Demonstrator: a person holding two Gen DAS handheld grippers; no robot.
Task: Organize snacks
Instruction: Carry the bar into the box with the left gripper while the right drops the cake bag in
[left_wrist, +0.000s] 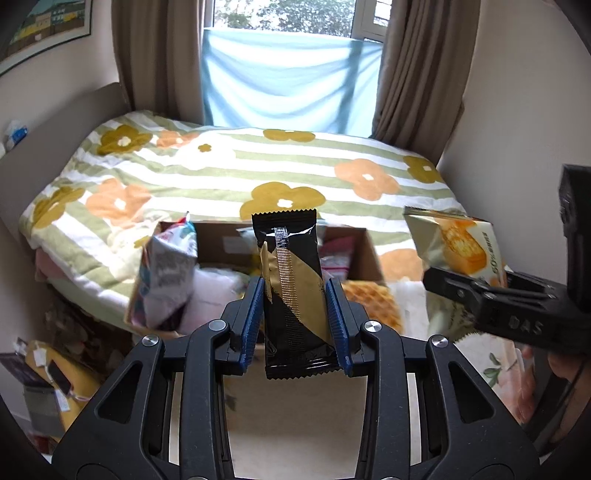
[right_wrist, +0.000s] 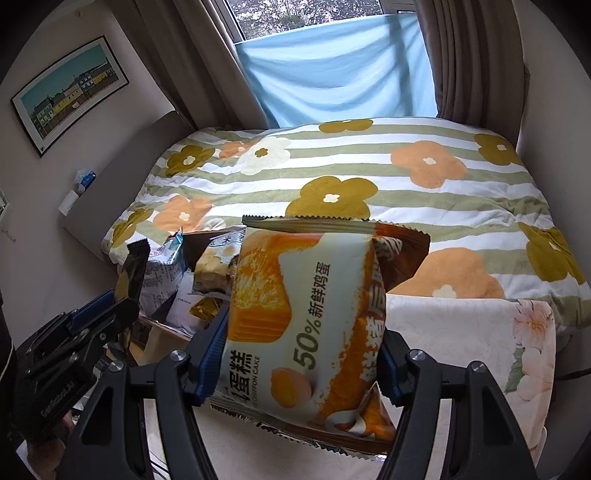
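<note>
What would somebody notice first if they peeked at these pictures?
Two snacks held up in the air: a black and gold wrapped bar pinched in the left tool, and a chiffon cake packet clamped in the right tool. Behind them lies the flowery striped blanket, with a cardboard box of snacks at its near edge.

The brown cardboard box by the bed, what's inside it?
The brown cardboard box holds a white-and-grey crinkly snack bag and a pink packet. The rest hides behind the black-and-gold wrapper.
</note>
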